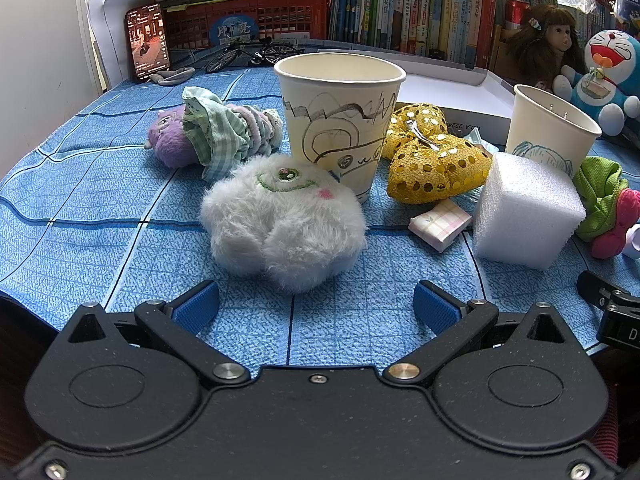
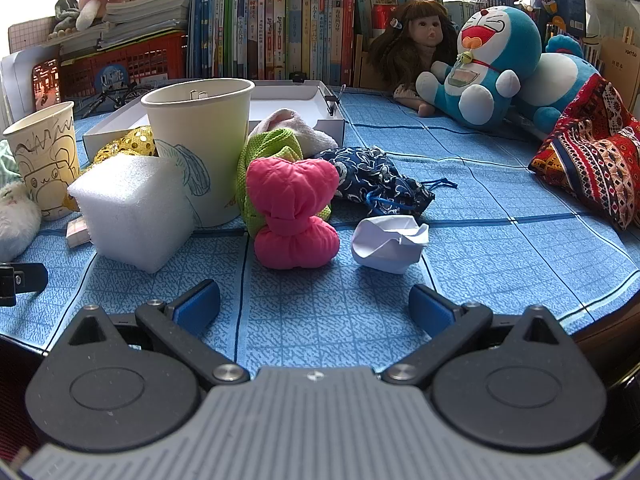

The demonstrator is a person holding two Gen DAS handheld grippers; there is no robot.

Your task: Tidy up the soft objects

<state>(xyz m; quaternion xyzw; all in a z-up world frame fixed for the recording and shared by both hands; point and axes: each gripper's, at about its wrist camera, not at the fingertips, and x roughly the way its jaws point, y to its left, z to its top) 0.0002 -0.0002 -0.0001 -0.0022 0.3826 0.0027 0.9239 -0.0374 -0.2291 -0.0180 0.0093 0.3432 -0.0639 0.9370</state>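
A fluffy white plush lies on the blue cloth just ahead of my open, empty left gripper. Behind it stand a doodled paper cup, a purple plush with green cloth and a gold sequin bow. A white foam cube sits to the right; it also shows in the right wrist view. My right gripper is open and empty, just short of a pink and green fabric bow and a crumpled white paper. A navy drawstring pouch lies behind.
A second paper cup stands beside the foam cube, a white shallow box behind it. A small pink packet, a doll, Doraemon plush and patterned red cloth lie around. Books and red crates line the back.
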